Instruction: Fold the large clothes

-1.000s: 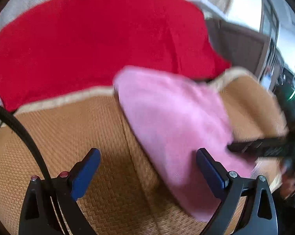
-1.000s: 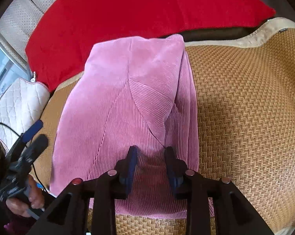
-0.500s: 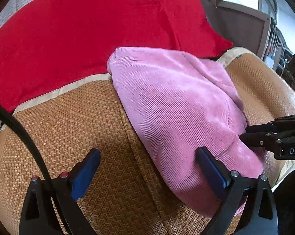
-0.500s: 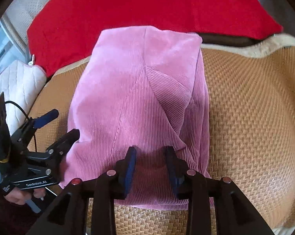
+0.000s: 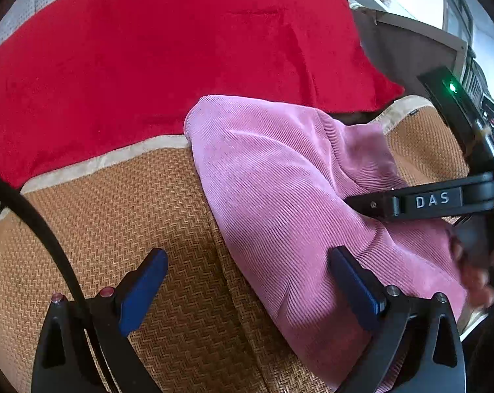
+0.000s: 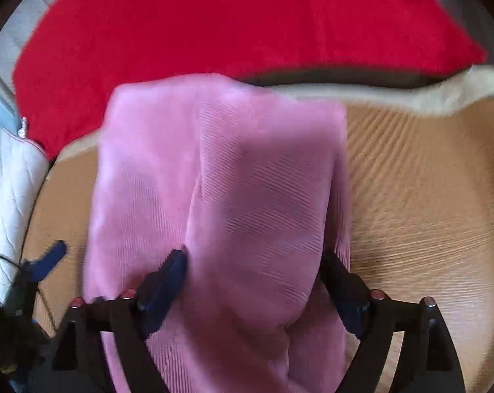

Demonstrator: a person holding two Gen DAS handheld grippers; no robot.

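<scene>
Two grippers are near a pink garment point(image 5: 279, 196) that lies folded on a woven tan mat point(image 5: 122, 216). Behind the mat a red blanket point(image 5: 168, 52) covers the seat back. The left gripper point(image 5: 247, 291) has its blue fingers spread wide apart with nothing between them. One finger is over the bare mat and the other is at the near edge of the pink cloth. The right gripper point(image 6: 253, 281) has its fingers spread too, and a fold of the pink garment point(image 6: 234, 196) sits in the gap. This view is blurry, so I cannot tell if the fingers press the cloth. A white quilted cushion point(image 6: 8, 203) is at the left side of the mat
</scene>
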